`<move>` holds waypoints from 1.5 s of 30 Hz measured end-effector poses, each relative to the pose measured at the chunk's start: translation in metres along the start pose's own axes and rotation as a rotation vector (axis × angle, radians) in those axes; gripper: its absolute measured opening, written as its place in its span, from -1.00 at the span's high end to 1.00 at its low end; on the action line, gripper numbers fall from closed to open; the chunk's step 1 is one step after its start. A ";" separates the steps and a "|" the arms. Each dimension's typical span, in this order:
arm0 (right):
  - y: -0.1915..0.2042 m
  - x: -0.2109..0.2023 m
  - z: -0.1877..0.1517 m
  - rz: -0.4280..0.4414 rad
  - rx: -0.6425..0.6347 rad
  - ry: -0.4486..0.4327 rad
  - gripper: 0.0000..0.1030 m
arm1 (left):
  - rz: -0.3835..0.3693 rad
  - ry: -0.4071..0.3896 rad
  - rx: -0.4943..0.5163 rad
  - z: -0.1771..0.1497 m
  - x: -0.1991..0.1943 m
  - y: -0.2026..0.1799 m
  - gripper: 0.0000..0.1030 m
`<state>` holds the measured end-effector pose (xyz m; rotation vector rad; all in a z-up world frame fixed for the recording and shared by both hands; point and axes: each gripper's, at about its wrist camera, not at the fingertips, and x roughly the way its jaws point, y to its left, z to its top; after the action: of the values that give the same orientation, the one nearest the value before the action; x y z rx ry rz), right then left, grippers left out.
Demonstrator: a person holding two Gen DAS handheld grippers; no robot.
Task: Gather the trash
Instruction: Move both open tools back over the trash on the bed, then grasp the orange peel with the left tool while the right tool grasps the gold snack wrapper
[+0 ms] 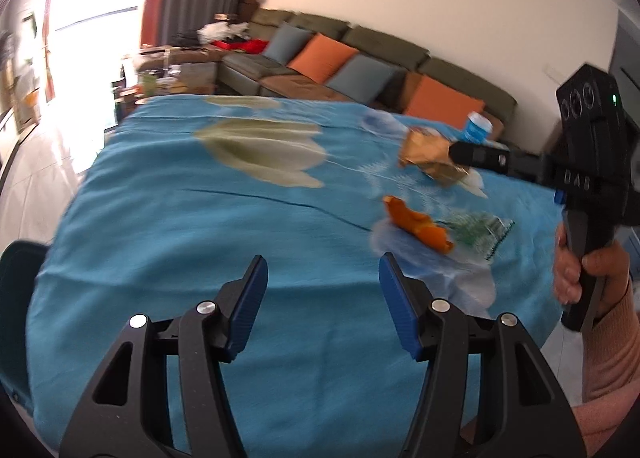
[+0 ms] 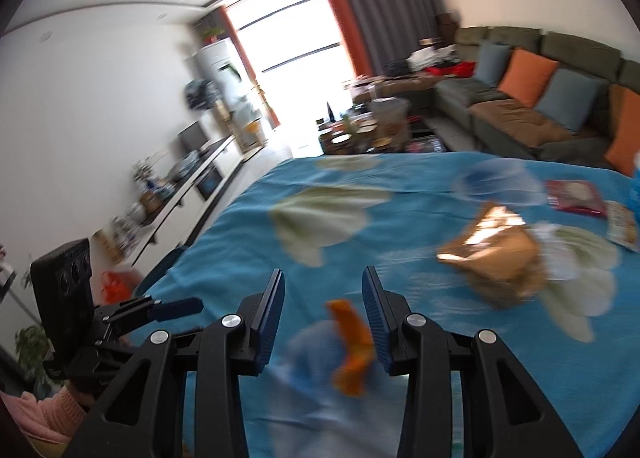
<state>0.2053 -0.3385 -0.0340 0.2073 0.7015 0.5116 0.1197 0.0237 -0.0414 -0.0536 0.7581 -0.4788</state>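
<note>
An orange peel lies on the blue tablecloth, ahead and right of my open, empty left gripper. A crumpled golden-brown wrapper lies farther back. In the right wrist view the peel sits between and below the open fingers of my right gripper, close to the right pad; contact cannot be told. The wrapper is ahead to the right. The right gripper's fingers reach over the wrapper in the left wrist view. The left gripper shows at far left.
A green printed packet lies beside the peel. A blue cup stands at the table's far right. A red packet and another printed packet lie at the far right. A sofa with cushions stands behind.
</note>
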 end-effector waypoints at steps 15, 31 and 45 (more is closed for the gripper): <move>-0.091 -0.019 0.005 -0.143 0.143 -0.064 0.26 | -0.063 0.119 0.066 0.029 0.071 -0.040 -0.11; -0.110 0.002 -0.004 -0.123 0.186 -0.013 0.40 | -0.134 0.184 0.076 0.044 0.094 -0.052 0.05; -0.104 -0.002 -0.009 -0.097 0.153 -0.026 0.86 | -0.159 0.205 0.045 0.040 0.098 -0.050 0.87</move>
<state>0.2377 -0.4288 -0.0761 0.3213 0.7224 0.3623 0.1877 -0.0681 -0.0650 -0.0230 0.9478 -0.6597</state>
